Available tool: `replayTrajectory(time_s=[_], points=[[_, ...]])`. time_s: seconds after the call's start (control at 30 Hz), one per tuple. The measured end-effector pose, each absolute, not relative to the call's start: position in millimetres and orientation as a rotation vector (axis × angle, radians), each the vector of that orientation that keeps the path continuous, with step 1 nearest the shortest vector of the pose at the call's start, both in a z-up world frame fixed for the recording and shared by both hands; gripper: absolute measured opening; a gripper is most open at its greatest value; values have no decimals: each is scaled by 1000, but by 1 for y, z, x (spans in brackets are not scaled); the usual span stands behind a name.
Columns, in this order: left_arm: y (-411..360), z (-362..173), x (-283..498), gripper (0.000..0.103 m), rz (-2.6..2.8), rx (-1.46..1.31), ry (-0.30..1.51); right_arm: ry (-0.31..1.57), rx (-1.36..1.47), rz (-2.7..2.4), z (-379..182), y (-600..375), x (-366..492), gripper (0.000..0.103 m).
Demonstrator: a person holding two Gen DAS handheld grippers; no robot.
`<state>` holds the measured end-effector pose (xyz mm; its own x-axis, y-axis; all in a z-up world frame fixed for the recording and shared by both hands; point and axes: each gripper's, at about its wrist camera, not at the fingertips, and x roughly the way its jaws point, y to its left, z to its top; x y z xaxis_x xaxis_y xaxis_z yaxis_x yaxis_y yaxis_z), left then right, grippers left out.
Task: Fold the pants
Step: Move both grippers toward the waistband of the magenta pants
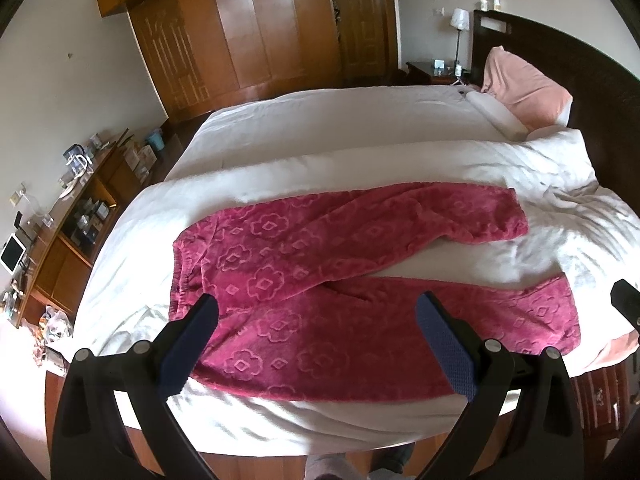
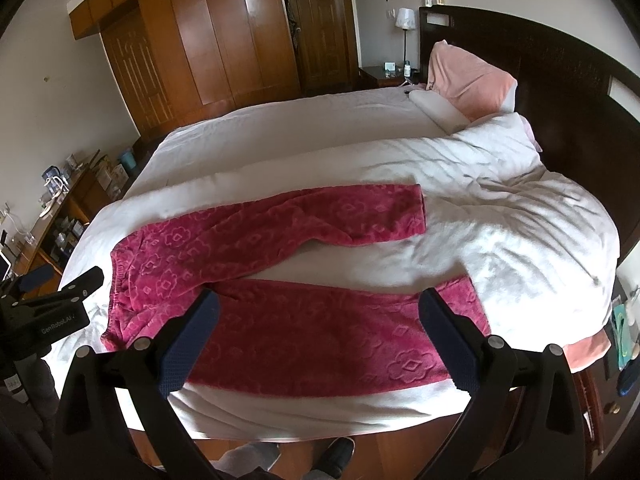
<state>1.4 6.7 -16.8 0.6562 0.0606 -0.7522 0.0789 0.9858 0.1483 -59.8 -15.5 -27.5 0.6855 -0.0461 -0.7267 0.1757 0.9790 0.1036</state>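
Room, left to right: low wooden sideboard (image 1: 60, 220) along the left wall, cluttered with a kettle (image 1: 76, 158) and small items; tall wooden wardrobe (image 1: 256, 28) at the back; bedside lamp (image 1: 459, 20) on a nightstand; dark headboard (image 1: 580, 64) at the right, with a pink pillow (image 1: 520, 84) leaning against it.

Surface: bed (image 1: 320, 120) covered with a white duvet (image 1: 560, 200), smooth on the far side, rumpled toward the headboard.

Item: magenta fleece pants (image 1: 300, 280) with embossed flower pattern, spread flat on the near half of the bed; waistband to the left, both legs running right and splayed apart, with a wedge of white duvet between them.

Left gripper (image 1: 316, 308): fingers spread wide, holding nothing, hovering over the seat and near leg, close to the waistband.

Right gripper (image 2: 320, 304): fingers likewise wide apart and empty, above the near leg, toward its cuff end; the left gripper shows at this view's left edge
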Motion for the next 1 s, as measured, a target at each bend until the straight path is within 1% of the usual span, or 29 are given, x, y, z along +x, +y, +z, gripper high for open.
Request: replayTrajectory(time_s=[0.67, 1.0], points=[[1, -28, 12, 98, 7, 183, 881, 838, 182, -115, -43, -30, -47, 100], [11, -51, 39, 98, 45, 188, 974, 916, 198, -109, -63, -30, -11, 100]])
